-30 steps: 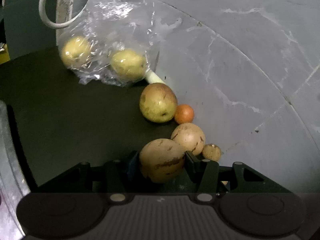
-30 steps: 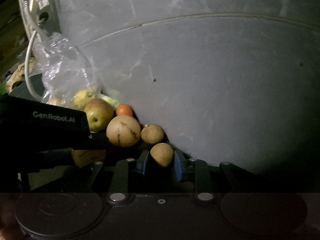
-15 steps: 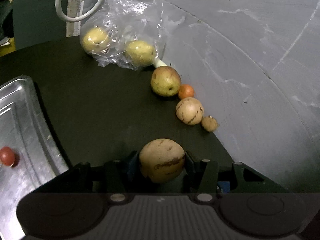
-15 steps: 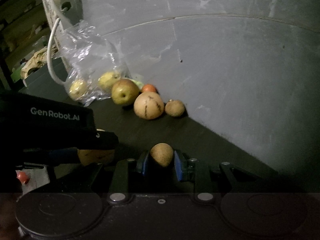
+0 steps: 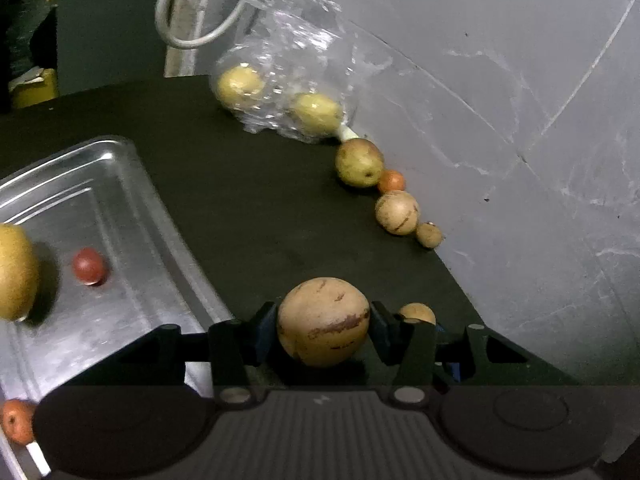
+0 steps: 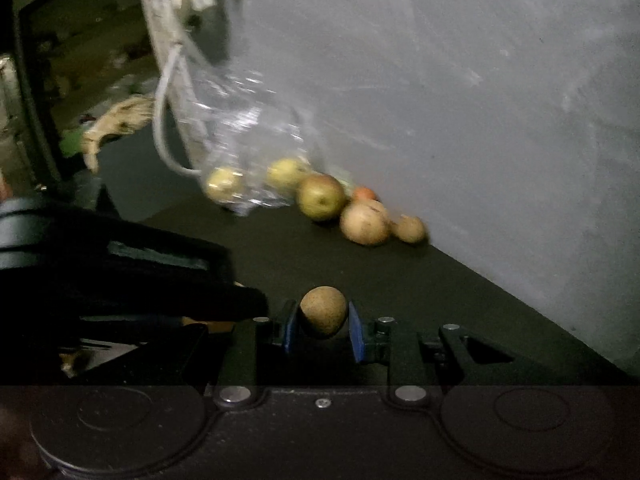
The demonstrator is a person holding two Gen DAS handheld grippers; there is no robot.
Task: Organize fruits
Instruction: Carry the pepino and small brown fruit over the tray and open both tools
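- Fruits: a large round tan fruit with brown streaks (image 5: 323, 321) sits clamped between the two fingers of the left gripper (image 5: 323, 326), at 6 o'clock in the left wrist view, above the dark green tabletop (image 5: 248, 208).
- A small brown rough-skinned fruit (image 6: 323, 311) is pinched between the blue-padded fingers of the right gripper (image 6: 323, 326), at 6 o'clock in the right wrist view. The same fruit shows in the left wrist view just to the 3 o'clock side of the left gripper's fingers.
- Shiny rectangular metal tray (image 5: 132, 200): it occupies the 8 to 9 o'clock sector of the left wrist view. It holds a small red round fruit (image 5: 89, 266), a large yellow-brown fruit (image 5: 15, 272) cut off by the frame edge, and an orange-red fruit (image 5: 17, 420) at the lower corner.
- Row along the grey wall (image 5: 500, 140), at 1 to 2 o'clock in the left wrist view: a green-yellow apple with a reddish blush (image 5: 359, 157), a small orange fruit (image 5: 391, 181), a tan streaked round fruit (image 5: 397, 212) and a small brown fruit (image 5: 429, 235). Each touches or lies just beside its neighbour.
- Crumpled clear plastic bag (image 5: 288, 48): at 12 o'clock in the left wrist view, leaning against the wall, containing two pale yellow fruits (image 5: 240, 87).
- A white looped cable (image 5: 180, 20) hangs just beside the bag, at 11 o'clock.
- The right wrist view is motion-blurred; the black body of the left gripper fills its 9 o'clock sector.
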